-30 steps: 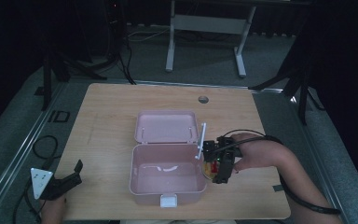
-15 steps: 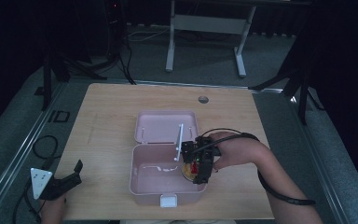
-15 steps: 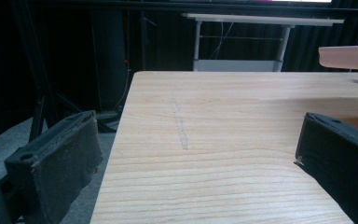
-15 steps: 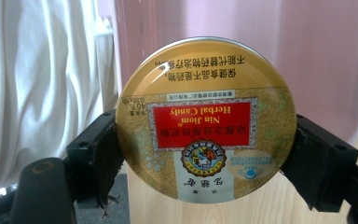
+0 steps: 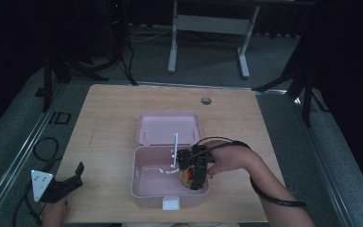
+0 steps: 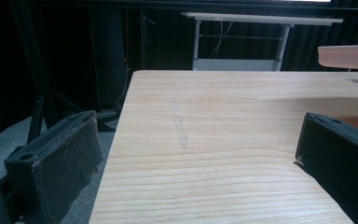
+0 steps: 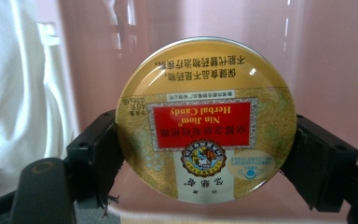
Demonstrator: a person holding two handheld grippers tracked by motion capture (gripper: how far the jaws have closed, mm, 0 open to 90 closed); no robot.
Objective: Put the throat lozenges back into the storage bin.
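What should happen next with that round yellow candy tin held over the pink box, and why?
Probably lower it a little and open the jaws. The right hand-held gripper is clamped on the candy tin by its sides, already inside the open pink box, with pink floor and walls behind the tin. Whether it touches the floor yet is unclear, so ease down before letting go.

Glossy metal candy tin (image 7: 199, 121), smooth pink plastic box (image 5: 144, 182), matt pale wood table (image 6: 223, 140)

Dim room, grey carpeted floor (image 5: 123, 61), pale wooden table (image 5: 108, 123), white-legged desk frame (image 5: 208, 23) behind, dark surroundings
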